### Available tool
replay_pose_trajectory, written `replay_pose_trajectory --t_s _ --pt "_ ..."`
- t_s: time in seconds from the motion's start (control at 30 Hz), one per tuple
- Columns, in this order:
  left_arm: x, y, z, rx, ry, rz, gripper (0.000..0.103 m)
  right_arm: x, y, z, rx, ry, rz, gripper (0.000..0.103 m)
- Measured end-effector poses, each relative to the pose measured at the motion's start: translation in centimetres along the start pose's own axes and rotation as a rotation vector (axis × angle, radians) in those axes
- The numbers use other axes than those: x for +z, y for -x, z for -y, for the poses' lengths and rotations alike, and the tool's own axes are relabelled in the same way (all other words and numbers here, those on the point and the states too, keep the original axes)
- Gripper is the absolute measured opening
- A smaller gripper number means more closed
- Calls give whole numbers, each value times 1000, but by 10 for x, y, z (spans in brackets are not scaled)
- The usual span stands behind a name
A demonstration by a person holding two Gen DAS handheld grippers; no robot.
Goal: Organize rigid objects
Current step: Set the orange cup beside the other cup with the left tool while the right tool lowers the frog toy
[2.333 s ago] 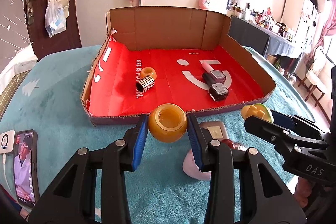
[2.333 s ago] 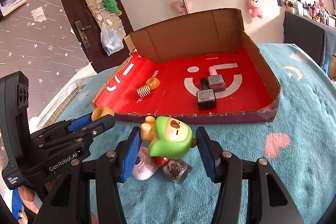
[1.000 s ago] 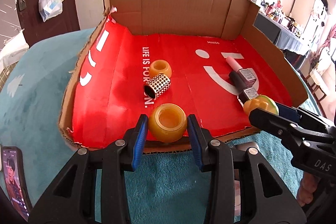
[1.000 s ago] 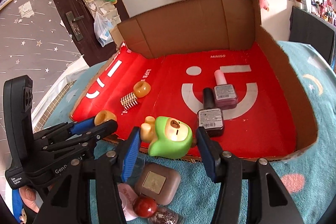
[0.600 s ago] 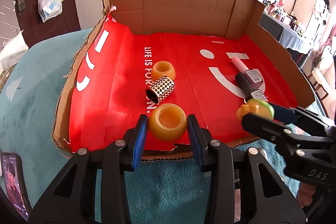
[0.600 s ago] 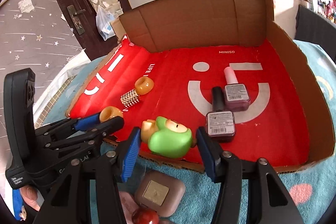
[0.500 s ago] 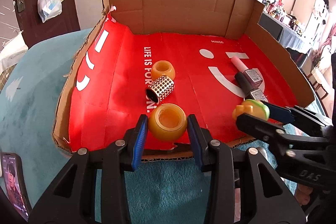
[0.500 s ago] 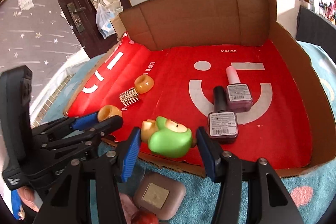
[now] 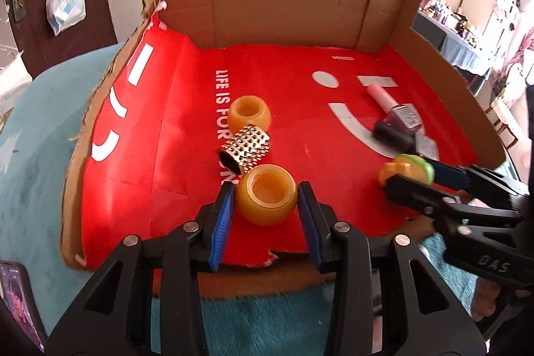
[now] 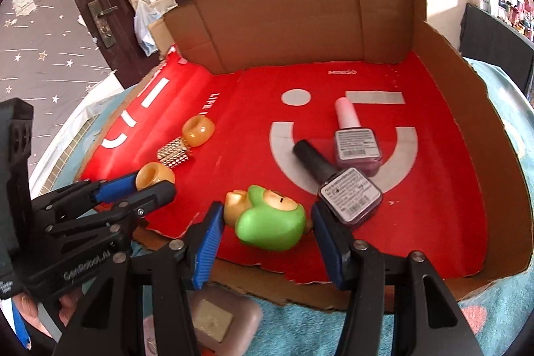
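My left gripper [image 9: 265, 201] is shut on an amber round bead [image 9: 266, 198], held just over the red floor of the cardboard box [image 9: 273, 2] near its front edge. A studded metal cylinder [image 9: 245, 148] and a second amber bead [image 9: 249, 114] lie right behind it. My right gripper [image 10: 267, 224] is shut on a green and yellow toy figure [image 10: 267, 221], low over the box floor beside two nail polish bottles [image 10: 350, 189]. In the right wrist view the left gripper [image 10: 152, 181] shows at the left with its bead [image 10: 154, 175].
A brown square compact [image 10: 220, 317] lies on the teal cloth [image 10: 494, 322] in front of the box. A phone [image 9: 20, 302] rests at the left edge of the cloth. The box has tall cardboard walls at the back and right.
Both grippers have moved forward and slightly down, from the box's front edge to over its red floor, each still holding its object. The bead now sits close to the studded cylinder.
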State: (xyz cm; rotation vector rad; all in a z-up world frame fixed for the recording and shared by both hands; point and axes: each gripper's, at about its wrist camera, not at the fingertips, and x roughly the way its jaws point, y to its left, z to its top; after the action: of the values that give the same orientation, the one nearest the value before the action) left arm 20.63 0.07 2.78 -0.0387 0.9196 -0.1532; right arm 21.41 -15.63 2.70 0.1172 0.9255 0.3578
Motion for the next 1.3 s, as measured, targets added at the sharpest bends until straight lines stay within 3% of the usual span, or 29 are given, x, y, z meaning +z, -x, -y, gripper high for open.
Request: replay_pose_trajectory --t_s 0.33,0.57,0.8,1.07,1.3 --pt "15 -20 0 57 -4 10 36 9 -3 6 -36 2 40 56" --pt "22 -26 0 66 -8 15 36 11 -5 2 -60 33 41 56" --pt "22 -27 0 66 -9 16 36 7 -2 8 -25 13 22 56" --pt "22 -26 0 68 -9 18 36 18 -7 10 -111 9 82 56" --pt "23 -26 1 74 -11 18 36 19 -7 15 -99 -4 77 56"
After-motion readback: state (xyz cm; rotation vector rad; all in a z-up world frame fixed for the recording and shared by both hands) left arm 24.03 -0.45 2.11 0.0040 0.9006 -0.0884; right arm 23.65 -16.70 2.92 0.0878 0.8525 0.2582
